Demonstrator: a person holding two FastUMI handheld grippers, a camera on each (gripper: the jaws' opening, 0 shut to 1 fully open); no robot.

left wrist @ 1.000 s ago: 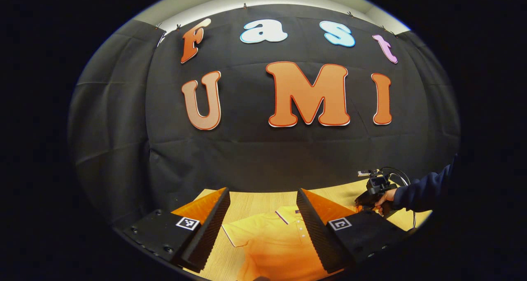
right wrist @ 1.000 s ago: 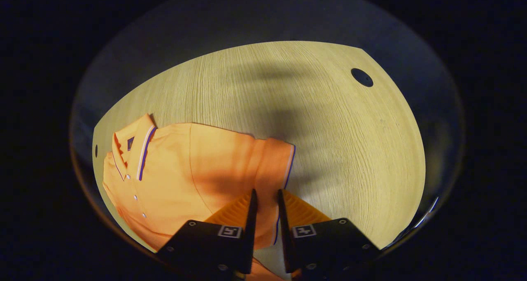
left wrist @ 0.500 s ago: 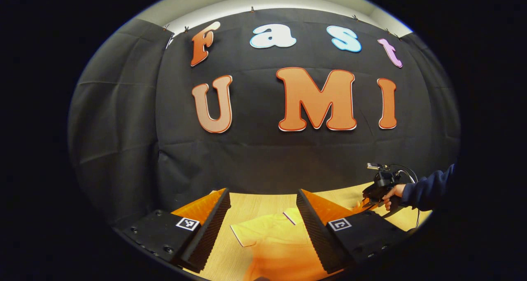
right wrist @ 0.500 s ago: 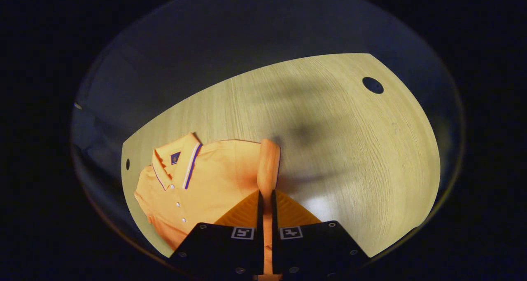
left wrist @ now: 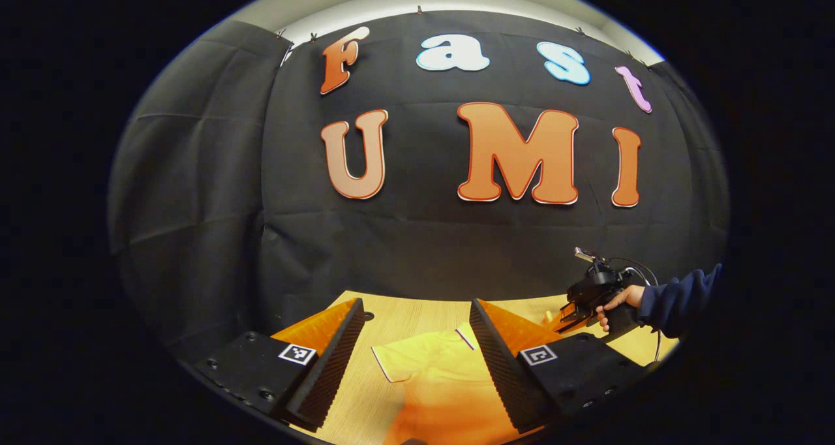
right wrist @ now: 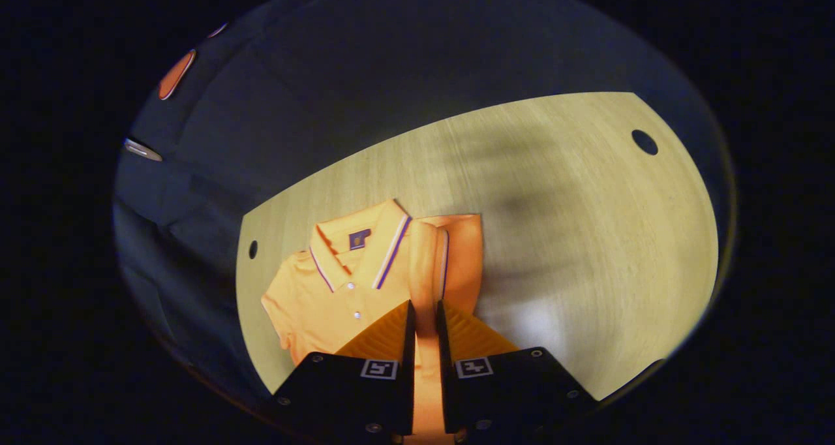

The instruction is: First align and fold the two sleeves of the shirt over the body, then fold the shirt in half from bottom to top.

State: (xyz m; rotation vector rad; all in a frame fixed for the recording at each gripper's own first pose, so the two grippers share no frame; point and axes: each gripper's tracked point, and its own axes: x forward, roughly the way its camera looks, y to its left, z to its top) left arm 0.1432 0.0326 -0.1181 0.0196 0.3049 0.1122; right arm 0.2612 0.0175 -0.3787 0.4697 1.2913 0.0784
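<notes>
Two handheld grippers work over an orange polo shirt (right wrist: pixel 339 288) lying on a pale wooden table (right wrist: pixel 587 236). In the right gripper view, the right gripper (right wrist: pixel 424 318) at bottom centre has its jaws nearly closed, pinching a raised strip of the shirt's sleeve (right wrist: pixel 427 275), lifted beside the collar (right wrist: pixel 365 252) at centre frame. In the left gripper view, the left gripper (left wrist: pixel 417 324) hangs with jaws wide apart, holding nothing, above the shirt (left wrist: pixel 443 380) at bottom centre. A hand (left wrist: pixel 616 299) in a dark sleeve (left wrist: pixel 678 291) holds the right gripper (left wrist: pixel 566 314) at lower right.
</notes>
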